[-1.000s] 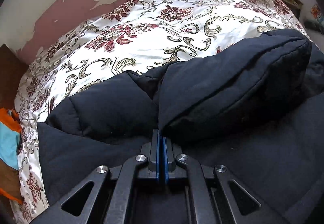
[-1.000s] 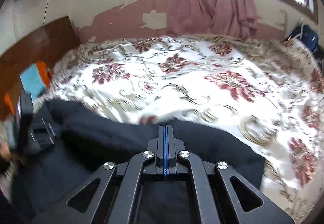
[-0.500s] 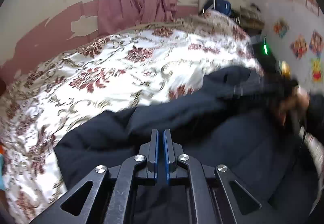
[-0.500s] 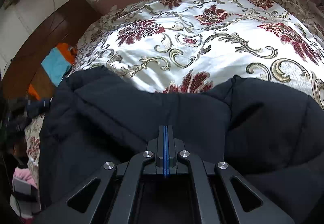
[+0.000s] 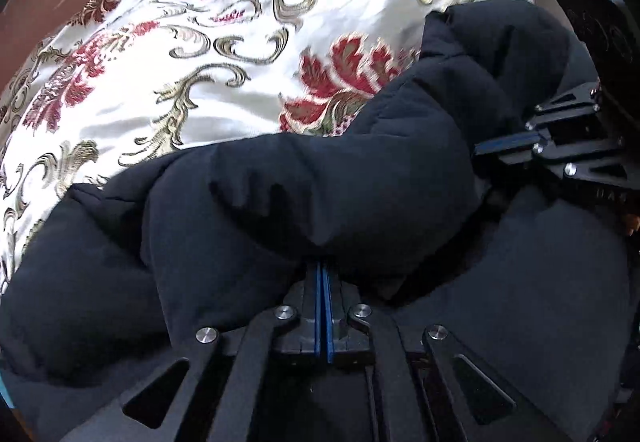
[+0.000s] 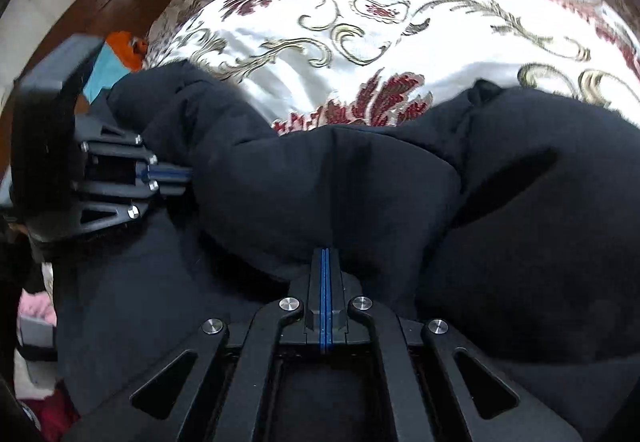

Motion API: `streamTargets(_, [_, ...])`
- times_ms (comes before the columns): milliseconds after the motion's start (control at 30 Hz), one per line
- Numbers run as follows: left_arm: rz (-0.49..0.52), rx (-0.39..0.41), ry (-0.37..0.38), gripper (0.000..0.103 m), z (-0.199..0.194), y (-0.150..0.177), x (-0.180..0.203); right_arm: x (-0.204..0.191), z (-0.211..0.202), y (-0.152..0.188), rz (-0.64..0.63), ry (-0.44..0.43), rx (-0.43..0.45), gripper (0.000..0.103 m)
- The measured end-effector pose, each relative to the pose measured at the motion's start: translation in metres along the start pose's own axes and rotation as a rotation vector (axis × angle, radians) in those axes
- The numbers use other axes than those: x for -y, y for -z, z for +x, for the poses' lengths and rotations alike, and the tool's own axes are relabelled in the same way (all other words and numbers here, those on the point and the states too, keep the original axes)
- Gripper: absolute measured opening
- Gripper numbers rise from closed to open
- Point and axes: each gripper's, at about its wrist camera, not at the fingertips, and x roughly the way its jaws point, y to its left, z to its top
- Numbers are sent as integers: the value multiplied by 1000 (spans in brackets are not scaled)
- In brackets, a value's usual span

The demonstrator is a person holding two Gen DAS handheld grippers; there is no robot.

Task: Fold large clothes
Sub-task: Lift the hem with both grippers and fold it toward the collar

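A dark navy padded jacket [image 5: 320,194] lies across the near side of the bed. A thick fold of it bulges up between my two grippers. In the left wrist view my left gripper [image 5: 323,267] points steeply down, its blue pads together and their tips buried under the fold's edge. My right gripper [image 5: 480,151] comes in from the right, pinching the same fold. In the right wrist view the jacket [image 6: 360,178] fills the lower half. The right gripper [image 6: 326,252] is shut on its fabric, and the left gripper [image 6: 187,174] grips it at the left.
A white satin bedspread [image 5: 200,62] with red and gold flowers covers the bed beyond the jacket. A wooden headboard [image 6: 120,2] stands at the upper left. Orange and teal cloth [image 6: 116,54] lies next to it, and pink cloth [image 6: 34,306] sits low on the left.
Both grippers have tipped downward and sunk toward the bed, carrying the jacket's edge with them. The fold now bulges between them, and each gripper shows in the other's view.
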Motion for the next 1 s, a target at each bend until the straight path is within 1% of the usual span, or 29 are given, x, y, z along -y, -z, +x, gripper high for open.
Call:
streamTargets(33, [-3,7,0,4,5,1,0,2,4,0,-1,6,8,0])
streamTargets(100, [-55,34,21,4,14,5,-6,4,12,2,5,15,29,0])
streamTargets(167, [-81,66,35,4,13,10,-7,-1,14,3,-5,41,42,0])
streamTargets(233, [-77,106,47,4,1,17,-6,-4,4,5,-12,48,60,0])
streamTargets(333, [-104,191,65,4,-29,32,-10,-9,-28,13,-14,56,131,0])
streamTargets(367, [-121,239,67,4,-42,39,-15,-9,-37,15,-16,68,151,0])
streamTargets(433, [-166,276,63,4,-53,48,-25,-4,-52,17,-12,92,178,0])
streamTargets(500, [-211,272,65,4,-53,51,-33,4,-57,17,18,96,181,0])
streamTargets(567, [-235,211,54,4,-41,50,-37,10,-53,16,40,87,163,0])
streamTargets(633, [-218,167,13,4,-29,46,-30,12,-40,15,28,109,139,0])
streamTargets(667, [-209,152,-3,4,-21,38,-26,12,-35,16,21,118,130,0])
streamTargets(733, [-215,136,-16,4,-16,38,-24,13,-23,18,8,135,118,0])
streamTargets(800, [-215,134,-45,4,-12,40,-24,13,-18,19,12,133,121,0])
streamTargets(867, [-194,139,-93,4,-10,40,-17,16,-16,21,22,123,131,0])
streamTargets(933, [-175,156,-126,4,-19,41,-15,12,-18,22,17,124,147,0])
streamTargets(1000, [-169,183,-150,4,-33,43,-12,4,-31,24,-2,134,183,0])
